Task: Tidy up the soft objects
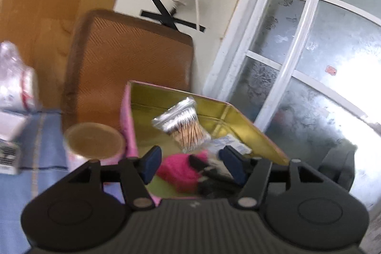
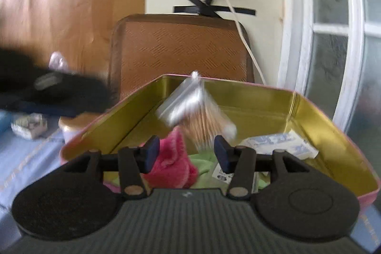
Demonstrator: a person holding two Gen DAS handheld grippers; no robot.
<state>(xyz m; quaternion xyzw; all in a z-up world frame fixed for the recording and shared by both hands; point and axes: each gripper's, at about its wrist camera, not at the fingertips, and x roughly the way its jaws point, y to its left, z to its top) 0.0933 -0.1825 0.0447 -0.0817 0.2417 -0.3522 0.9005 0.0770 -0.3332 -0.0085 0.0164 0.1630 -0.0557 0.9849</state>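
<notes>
A pink tin box with a gold inside (image 1: pixel 257 132) (image 2: pixel 333 125) stands open on the blue cloth. In it lie a pink fluffy cloth (image 1: pixel 178 173) (image 2: pixel 173 163), a green cloth (image 2: pixel 202 161) and white packets (image 2: pixel 281 142). A clear bag of cotton swabs (image 1: pixel 185 127) (image 2: pixel 197 116) is blurred in the air above the box, with no gripper touching it. My left gripper (image 1: pixel 190 163) is open over the box's near edge; a dark shape, possibly the other gripper, lies below it. My right gripper (image 2: pixel 185 154) is open over the box. The left gripper shows as a black blur (image 2: pixel 47 92) at the left.
A round tin with a brown lid (image 1: pixel 95 142) stands left of the box. A brown woven cushion (image 1: pixel 128 68) (image 2: pixel 181 49) leans behind it. Plastic-wrapped packs (image 1: pixel 16 87) and a small foil pack (image 2: pixel 28 126) lie on the blue cloth (image 1: pixel 35 158). A window (image 1: pixel 309 63) is at right.
</notes>
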